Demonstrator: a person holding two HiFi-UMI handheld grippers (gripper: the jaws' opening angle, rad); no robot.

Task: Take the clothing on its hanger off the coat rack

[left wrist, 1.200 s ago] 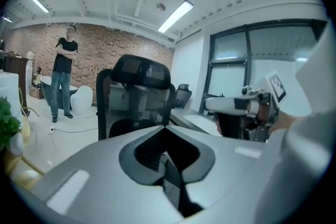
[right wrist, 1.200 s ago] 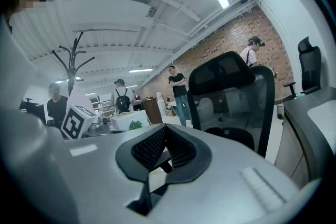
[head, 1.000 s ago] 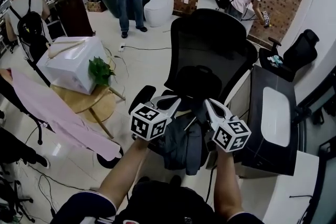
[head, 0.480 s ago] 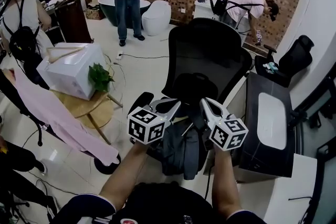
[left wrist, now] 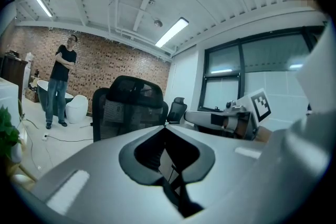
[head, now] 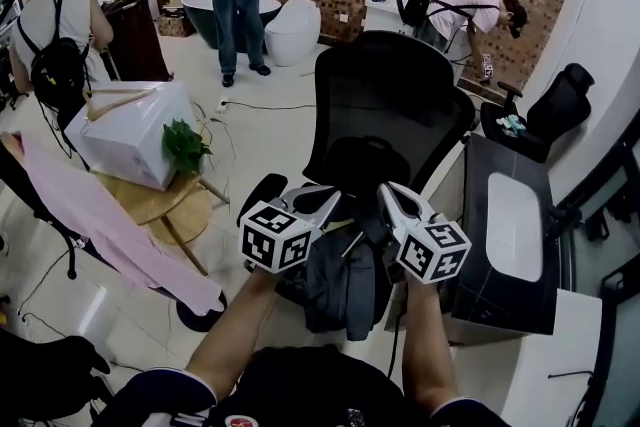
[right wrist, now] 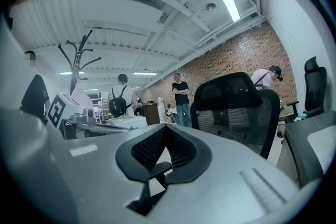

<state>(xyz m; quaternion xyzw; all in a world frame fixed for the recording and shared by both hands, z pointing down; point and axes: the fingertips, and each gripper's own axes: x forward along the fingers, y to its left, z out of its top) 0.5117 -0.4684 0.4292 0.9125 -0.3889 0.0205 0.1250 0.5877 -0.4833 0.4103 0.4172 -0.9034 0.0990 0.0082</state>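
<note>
Neither gripper has shifted noticeably against the office chair [head: 385,105] since a second ago; only the head view has drifted slightly. Left gripper [head: 325,200]: jaws fully closed, with a thin dark strip caught between the pads. Right gripper [head: 392,198]: jaws closed on a dark bar of the hanger [right wrist: 157,169]. Dark garment [head: 345,285]: hangs between and below both grippers, in front of the chair, well apart from the coat rack [right wrist: 79,57]. A pink garment [head: 100,215] hangs at left.
</note>
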